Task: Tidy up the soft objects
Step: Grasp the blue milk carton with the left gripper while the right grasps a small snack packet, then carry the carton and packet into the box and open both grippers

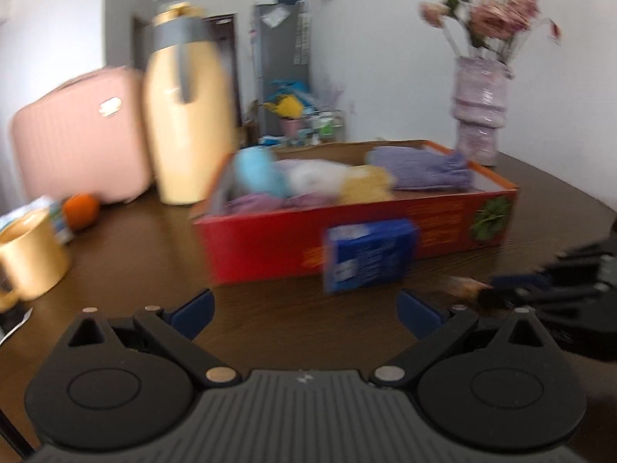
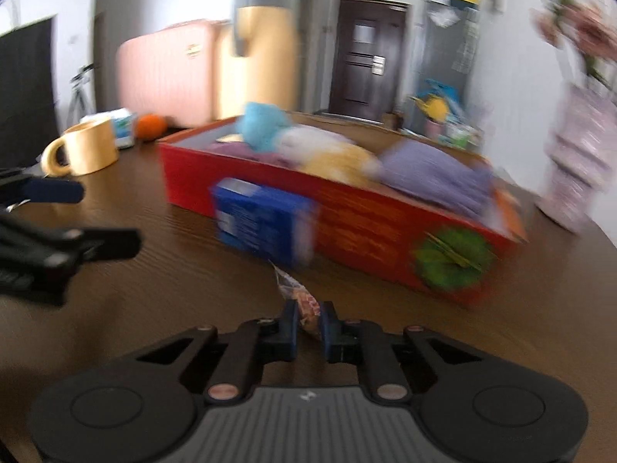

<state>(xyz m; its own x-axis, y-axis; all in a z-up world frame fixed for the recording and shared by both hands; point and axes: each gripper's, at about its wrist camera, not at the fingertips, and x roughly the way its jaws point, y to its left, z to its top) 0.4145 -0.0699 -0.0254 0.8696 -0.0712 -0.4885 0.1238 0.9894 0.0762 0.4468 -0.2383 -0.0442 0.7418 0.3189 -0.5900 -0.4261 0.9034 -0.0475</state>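
A red cardboard box (image 1: 270, 243) (image 2: 366, 231) on the dark wooden table holds several soft things: a light-blue plush (image 1: 258, 173), a white one (image 1: 316, 175), a yellow one (image 1: 364, 183) and a folded purple cloth (image 1: 420, 168). A blue packet (image 1: 368, 258) (image 2: 262, 223) stands against the box's front wall. My right gripper (image 2: 308, 310) is shut on a small orange-and-white wrapped packet (image 2: 297, 289), low over the table in front of the blue packet. My left gripper (image 1: 304, 305) is open with nothing between its fingers, short of the box. All is motion-blurred.
Left of the box stand a tall gold jug (image 1: 185, 123), a pink suitcase (image 1: 81, 135), a gold mug (image 1: 31, 258) and an orange (image 1: 81, 210). A lilac vase with pink flowers (image 1: 480, 112) stands at the back right. The table edge curves off to the right.
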